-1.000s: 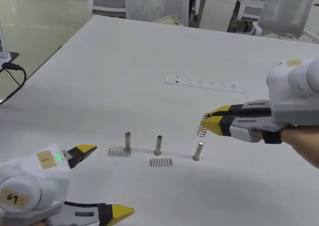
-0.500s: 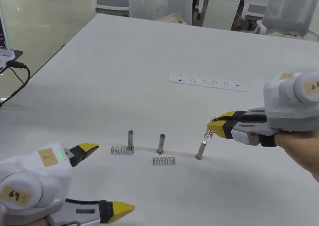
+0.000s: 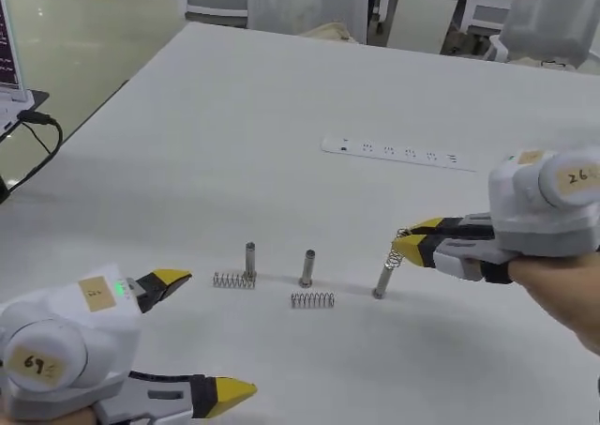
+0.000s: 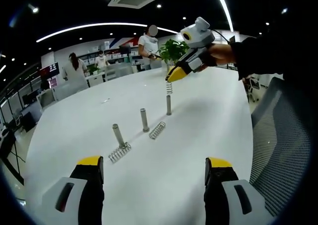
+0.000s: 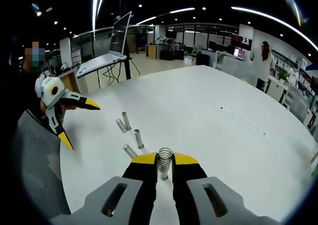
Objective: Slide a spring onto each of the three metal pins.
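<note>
Three metal pins stand in a row on the white table: left pin [image 3: 250,259], middle pin [image 3: 308,267], right pin [image 3: 382,280]. One loose spring [image 3: 233,280] lies at the left pin's foot. Another loose spring [image 3: 312,299] lies in front of the middle pin. My right gripper [image 3: 405,242] is shut on a third spring [image 3: 395,256], which hangs just over the right pin's top [image 4: 168,105]. From the right gripper view this held spring [image 5: 164,160] sits between the jaws, which are closed on it. My left gripper [image 3: 206,336] is open at the near left, holding nothing.
A white power strip [image 3: 394,152] lies farther back on the table. Office chairs [image 3: 548,17] stand beyond the far edge. A black cable [image 3: 33,125] hangs off the left side. People [image 4: 149,41] stand in the room behind.
My right gripper has come down with the spring, whose lower end is now close over the right pin's top. The left gripper holds its place; the head camera shifted slightly.
</note>
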A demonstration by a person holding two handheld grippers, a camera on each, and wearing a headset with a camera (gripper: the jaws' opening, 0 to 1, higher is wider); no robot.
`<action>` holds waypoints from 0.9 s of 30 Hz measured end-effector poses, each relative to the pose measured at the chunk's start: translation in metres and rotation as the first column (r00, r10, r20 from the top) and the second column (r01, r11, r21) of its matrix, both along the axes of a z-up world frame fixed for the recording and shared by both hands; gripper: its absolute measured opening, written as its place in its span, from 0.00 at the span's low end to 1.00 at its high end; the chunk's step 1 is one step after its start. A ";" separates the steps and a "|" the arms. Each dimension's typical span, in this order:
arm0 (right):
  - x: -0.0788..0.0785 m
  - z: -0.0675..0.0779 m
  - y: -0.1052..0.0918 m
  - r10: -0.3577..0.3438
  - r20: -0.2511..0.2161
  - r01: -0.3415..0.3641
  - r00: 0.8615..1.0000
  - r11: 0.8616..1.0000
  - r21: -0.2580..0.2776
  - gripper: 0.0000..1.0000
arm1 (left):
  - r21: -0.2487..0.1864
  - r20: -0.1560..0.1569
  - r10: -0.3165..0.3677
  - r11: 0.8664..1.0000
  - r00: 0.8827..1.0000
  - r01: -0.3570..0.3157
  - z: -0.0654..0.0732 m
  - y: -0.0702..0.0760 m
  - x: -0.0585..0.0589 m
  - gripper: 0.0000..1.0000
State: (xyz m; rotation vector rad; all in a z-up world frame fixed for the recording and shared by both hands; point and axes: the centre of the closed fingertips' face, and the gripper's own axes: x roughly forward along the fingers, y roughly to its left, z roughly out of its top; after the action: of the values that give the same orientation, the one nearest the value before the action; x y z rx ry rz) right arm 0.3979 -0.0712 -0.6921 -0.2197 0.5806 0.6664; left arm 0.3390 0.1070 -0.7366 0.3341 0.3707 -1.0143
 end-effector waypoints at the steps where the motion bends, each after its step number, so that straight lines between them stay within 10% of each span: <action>1: 0.000 0.000 0.000 -0.001 -0.001 0.001 1.000 1.000 0.002 0.08 | 0.000 -0.001 -0.001 1.000 1.000 0.001 0.000 0.000 0.000 0.81; 27: 0.005 -0.027 -0.001 -0.002 -0.033 0.002 0.999 1.000 0.002 0.08 | 0.002 -0.007 -0.008 1.000 1.000 0.008 -0.001 0.000 -0.001 0.78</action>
State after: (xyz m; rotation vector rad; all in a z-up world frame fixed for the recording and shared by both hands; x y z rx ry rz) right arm 0.4033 -0.0717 -0.7187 -0.2067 0.6114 0.6691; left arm 0.3381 0.1067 -0.7374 0.3338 0.3769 -1.0229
